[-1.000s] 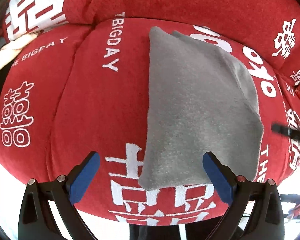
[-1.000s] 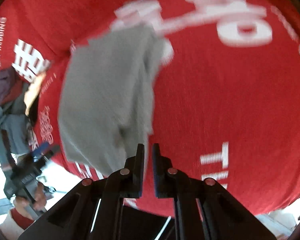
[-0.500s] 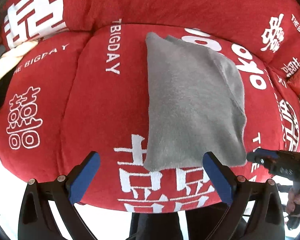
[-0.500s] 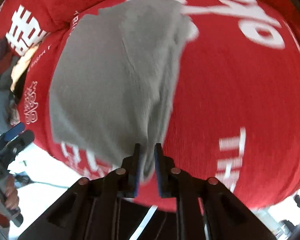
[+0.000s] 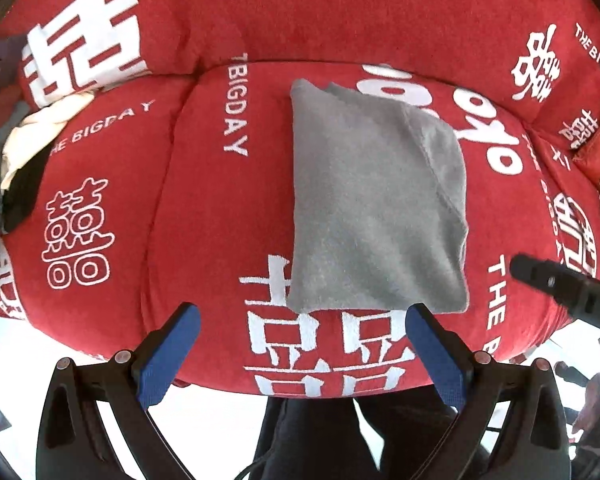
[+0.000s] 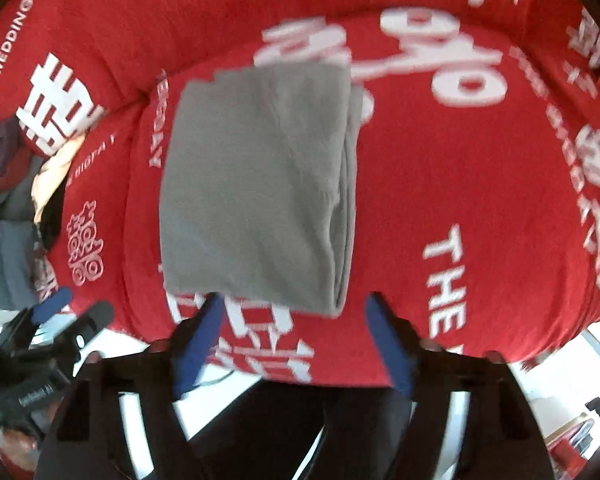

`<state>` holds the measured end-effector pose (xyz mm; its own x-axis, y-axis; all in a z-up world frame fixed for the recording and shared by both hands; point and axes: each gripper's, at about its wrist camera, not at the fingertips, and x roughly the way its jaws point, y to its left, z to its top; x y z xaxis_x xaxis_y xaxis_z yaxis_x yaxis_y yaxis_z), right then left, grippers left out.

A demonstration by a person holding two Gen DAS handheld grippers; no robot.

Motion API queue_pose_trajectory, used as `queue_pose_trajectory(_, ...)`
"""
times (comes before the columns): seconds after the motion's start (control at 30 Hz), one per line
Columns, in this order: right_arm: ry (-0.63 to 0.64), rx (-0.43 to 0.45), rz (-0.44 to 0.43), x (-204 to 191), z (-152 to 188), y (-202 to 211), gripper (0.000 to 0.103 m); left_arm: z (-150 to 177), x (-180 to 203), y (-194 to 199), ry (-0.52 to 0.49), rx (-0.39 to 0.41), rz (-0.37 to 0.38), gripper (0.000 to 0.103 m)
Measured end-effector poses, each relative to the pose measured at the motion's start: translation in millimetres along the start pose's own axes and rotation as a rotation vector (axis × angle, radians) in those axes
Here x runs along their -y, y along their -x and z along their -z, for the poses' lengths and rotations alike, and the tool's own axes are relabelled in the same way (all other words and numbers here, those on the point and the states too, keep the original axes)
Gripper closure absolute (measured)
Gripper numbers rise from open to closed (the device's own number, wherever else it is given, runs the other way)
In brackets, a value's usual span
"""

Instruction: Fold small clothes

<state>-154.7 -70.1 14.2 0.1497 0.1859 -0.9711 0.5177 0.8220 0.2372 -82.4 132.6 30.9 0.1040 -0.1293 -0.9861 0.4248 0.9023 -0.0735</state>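
Left wrist view: folded grey garment (image 5: 374, 208) flat on red sofa cushion (image 5: 204, 216); my left tool (image 5: 300, 330) spread, empty; my right tool (image 6: 294, 320) spread, just short of garment's near edge

I see plain grey cloth (image 5: 372, 208); red sofa (image 5: 204, 216) with white lettering; jaws padded blue on black.

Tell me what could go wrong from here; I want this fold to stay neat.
1. The grey cloth shows loose stacked edges along its right side; these may slip apart if nudged.
2. It lies near the cushion front edge, so a pull toward the person might drag it off.
3. Both tools, left and right, are open just short of it; a careless pinch could catch only the top layer.
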Motion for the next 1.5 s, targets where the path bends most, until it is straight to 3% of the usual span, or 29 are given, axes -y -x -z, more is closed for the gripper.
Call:
queue_pose_trajectory(0.1,-0.015,0.046,-0.018,6.0,-9.4,17.5,0.017,-1.0,1.7,15.5,0.018,0.006,-0.009,0.000)
queue_pose_trajectory(0.2,-0.035,0.021,-0.052,9.8,-15.5,24.8,0.010,-0.9,5.4,31.5,0.022,0.011,-0.025,0.000)
queue_pose_trajectory(0.43,-0.007,-0.054,-0.029,7.8,-10.1,41.1,0.010,1.6,16.2,59.0,0.053,-0.002,-0.056,0.000)
queue_pose_trajectory(0.67,0.005,-0.049,-0.018,10.9,-11.4,62.8,0.010,-4.2,32.5,80.9,0.038,0.043,-0.073,0.000)
queue_pose_trajectory(1.5,0.051,-0.020,-0.004,6.0,-18.1,78.7,0.010,-4.4,40.1,89.3,0.039,0.061,-0.098,0.000)
